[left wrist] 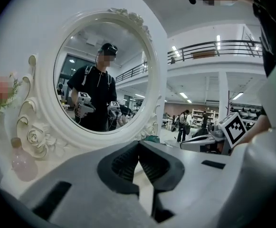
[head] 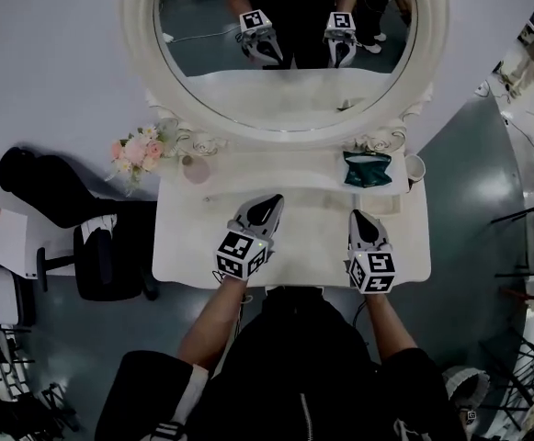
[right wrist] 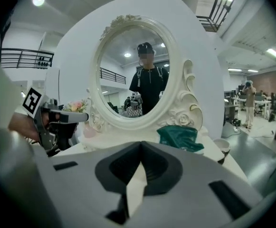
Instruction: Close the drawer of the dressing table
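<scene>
White dressing table [head: 308, 251], one mirror [head: 285, 85]; left hand-held gripper [head: 271, 204], right hand-held gripper [head: 357, 217], both closed

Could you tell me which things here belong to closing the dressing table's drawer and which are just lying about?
Job in hand: dressing table; left gripper and right gripper, both shut and empty. The drawer itself cannot be made out.

Lying about: flowers; pink bottle; green bundle; cup; black chair.
</scene>
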Motion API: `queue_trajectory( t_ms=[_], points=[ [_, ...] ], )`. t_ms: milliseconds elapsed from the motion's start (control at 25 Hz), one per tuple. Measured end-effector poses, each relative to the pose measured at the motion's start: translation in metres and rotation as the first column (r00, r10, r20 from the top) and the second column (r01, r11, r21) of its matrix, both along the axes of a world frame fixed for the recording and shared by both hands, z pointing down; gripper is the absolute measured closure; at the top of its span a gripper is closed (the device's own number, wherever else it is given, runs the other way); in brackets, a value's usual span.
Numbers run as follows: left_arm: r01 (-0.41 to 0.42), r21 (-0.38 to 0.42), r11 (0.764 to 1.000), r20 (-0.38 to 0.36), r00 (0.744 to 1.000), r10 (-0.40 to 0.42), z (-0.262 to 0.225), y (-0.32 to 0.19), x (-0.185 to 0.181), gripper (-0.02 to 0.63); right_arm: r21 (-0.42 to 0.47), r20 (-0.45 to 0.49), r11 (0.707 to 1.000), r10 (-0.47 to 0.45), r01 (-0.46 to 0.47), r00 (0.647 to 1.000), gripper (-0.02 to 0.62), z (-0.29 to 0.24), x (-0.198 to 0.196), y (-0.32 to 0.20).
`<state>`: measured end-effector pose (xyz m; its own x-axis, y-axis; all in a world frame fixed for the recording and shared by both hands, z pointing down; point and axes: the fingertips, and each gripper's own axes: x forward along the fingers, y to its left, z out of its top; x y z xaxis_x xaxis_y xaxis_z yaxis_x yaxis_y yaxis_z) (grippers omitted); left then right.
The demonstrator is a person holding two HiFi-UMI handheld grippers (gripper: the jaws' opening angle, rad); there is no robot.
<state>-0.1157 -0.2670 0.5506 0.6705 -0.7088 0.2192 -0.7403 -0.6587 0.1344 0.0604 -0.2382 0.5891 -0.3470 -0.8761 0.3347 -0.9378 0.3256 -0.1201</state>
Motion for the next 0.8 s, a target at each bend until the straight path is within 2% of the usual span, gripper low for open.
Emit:
queue_trajectory(
  t_ms=[80, 320, 560, 800],
  points=[
    [-0.008, -0.009, 1.000, 0.001, 1.000, 0.008, 0.003, 0.000, 0.005, 0.601, -0.034, -0.002, 0.999, 0.015, -0.015, 1.000, 0.595, 0.014, 0.010, 0.005],
    [-0.022, -0.018, 1.000, -0.002, 1.000, 0.022, 0.007, -0.003, 0.020, 0.601, -0.159, -0.028, 0.984, 0.081, -0.084, 0.996, 0.512, 0.064, 0.054, 0.017],
    [-0.016, -0.026, 1.000, 0.005, 1.000, 0.016, 0.009, -0.005, 0.024, 0.601, -0.306, -0.114, 0.934, 0.158, -0.186, 0.981, 0.406, 0.121, 0.100, 0.029],
    [0.016, -0.032, 0.999, 0.020, 1.000, -0.015, 0.012, -0.007, 0.017, 0.601, -0.391, -0.144, 0.895, 0.171, -0.215, 0.975, 0.387, 0.160, 0.121, 0.025]
  ],
)
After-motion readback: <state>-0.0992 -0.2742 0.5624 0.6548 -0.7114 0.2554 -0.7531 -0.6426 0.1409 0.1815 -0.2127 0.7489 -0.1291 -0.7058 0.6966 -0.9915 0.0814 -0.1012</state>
